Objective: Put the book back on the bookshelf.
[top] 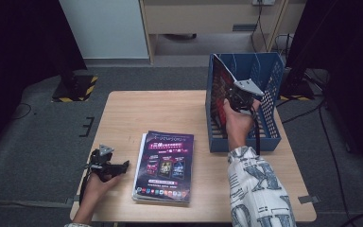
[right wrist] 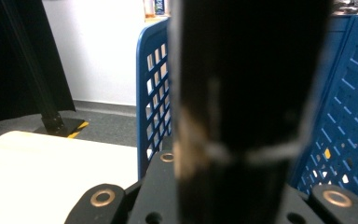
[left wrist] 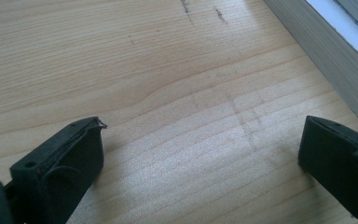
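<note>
Blue plastic is what catches the eye: a latticed crate (top: 270,90) at the far right of the wooden table (top: 123,113), and the right gripper (top: 240,97) up inside it, clamped on a magazine (top: 220,87) that stands on edge against the crate's left wall. In the right gripper view that magazine (right wrist: 247,93) rises as a dark upright slab straight out from between the jaws, so its long side runs up and down and the grip is on its lower edge. As far as I can make out, the crate holds nothing else; its slatted floor shows bare beside the hand.

The rest of the magazines sit in a flat stack (top: 164,165) near the table's front edge, long axis running away from the person. The left gripper (top: 111,166) lies just to the left of it, jaws spread wide and empty, pointing toward the stack. I'd judge the left hand far the nearer for the next copy, with a short sideways reach to the stack's edge (left wrist: 326,56)
</note>
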`<state>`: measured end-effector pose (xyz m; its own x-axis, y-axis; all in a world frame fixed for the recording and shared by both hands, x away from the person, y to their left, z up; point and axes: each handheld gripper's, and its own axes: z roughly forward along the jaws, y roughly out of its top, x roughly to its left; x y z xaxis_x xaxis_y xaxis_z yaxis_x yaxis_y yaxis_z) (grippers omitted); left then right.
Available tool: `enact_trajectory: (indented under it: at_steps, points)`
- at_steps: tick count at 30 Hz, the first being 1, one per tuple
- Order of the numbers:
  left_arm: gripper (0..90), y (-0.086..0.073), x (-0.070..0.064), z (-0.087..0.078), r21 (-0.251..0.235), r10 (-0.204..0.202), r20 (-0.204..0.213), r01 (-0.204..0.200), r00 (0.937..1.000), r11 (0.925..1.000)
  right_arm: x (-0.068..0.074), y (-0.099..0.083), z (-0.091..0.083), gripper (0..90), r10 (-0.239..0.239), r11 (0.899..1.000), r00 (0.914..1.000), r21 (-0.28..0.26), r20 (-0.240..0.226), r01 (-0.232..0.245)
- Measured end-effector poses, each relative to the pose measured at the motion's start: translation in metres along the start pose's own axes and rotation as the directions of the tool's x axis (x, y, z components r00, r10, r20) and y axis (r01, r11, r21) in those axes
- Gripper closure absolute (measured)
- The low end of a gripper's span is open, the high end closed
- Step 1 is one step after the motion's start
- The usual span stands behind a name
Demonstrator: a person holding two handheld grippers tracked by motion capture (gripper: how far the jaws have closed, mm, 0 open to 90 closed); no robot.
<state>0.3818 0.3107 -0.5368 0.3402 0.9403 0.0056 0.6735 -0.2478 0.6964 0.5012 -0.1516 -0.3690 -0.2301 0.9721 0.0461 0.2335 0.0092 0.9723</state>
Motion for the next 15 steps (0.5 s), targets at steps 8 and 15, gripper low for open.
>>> enact_trajectory:
  at_steps: [8,15]
  points:
    - [0.0,0.0000,-0.0003,0.0001,-0.001,-0.002,0.000,0.002,1.0000,1.0000,0.0013,-0.0061,-0.0044,86.1,0.002,1.000,0.9996,0.006,-0.029,-0.002]
    - [0.0,0.0000,-0.0004,0.0001,-0.002,-0.001,0.000,0.001,1.0000,1.0000,0.0027,-0.0105,-0.0065,85.0,-0.012,1.000,0.9985,0.019,-0.053,0.013]
